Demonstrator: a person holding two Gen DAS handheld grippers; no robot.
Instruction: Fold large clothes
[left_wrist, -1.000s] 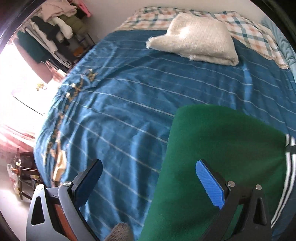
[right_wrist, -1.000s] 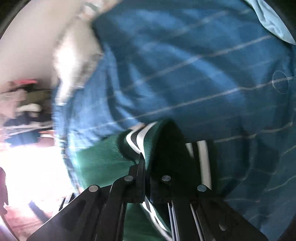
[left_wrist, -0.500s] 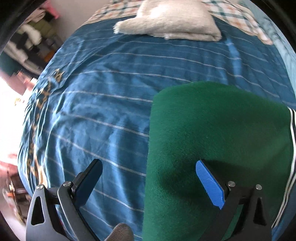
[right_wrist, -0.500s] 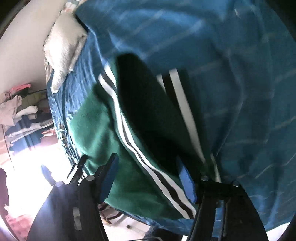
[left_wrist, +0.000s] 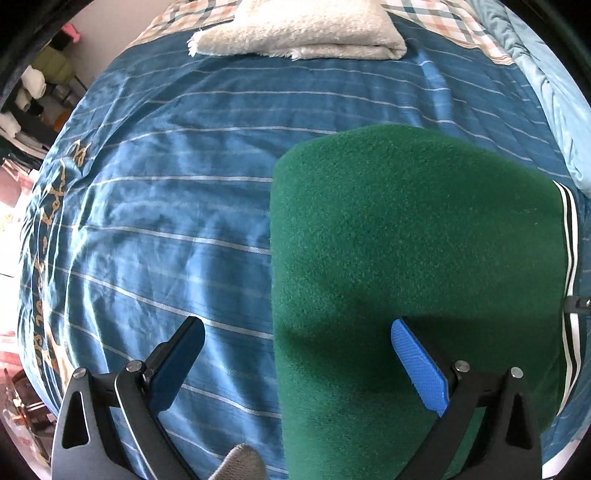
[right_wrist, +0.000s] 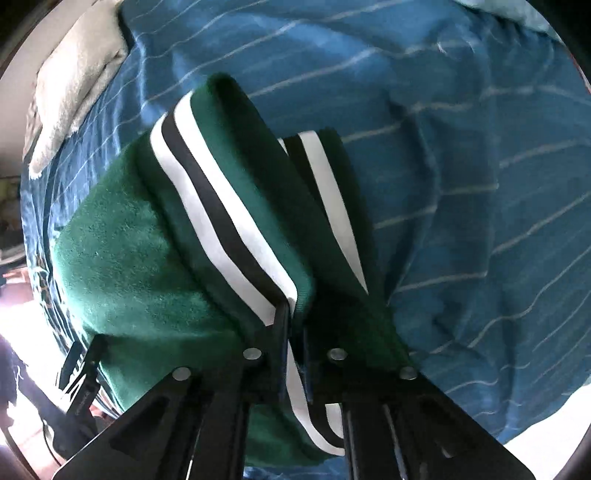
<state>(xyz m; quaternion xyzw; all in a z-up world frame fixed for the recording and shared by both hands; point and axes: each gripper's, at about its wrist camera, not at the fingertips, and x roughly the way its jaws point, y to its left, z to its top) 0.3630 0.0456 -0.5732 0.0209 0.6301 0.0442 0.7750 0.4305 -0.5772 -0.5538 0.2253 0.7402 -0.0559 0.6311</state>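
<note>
Both grippers: my right gripper (right_wrist: 293, 325) is pinching the green garment's (right_wrist: 147, 258) striped hem (right_wrist: 229, 229), jaws just loosening; my left gripper (left_wrist: 295, 365) is hanging spread above its edge, lower than before.

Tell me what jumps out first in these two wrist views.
The dark green fleece garment dominates, folded on the blue striped bedspread, its white-and-black striped band pinched in the right gripper. The left gripper hangs wide open over the garment's left edge. A folded cream towel lies at the bed's far end.

Your left gripper (left_wrist: 297, 354) has black arms, blue pads, silver screws; your right gripper (right_wrist: 295, 325) is black with silver screws.
</note>
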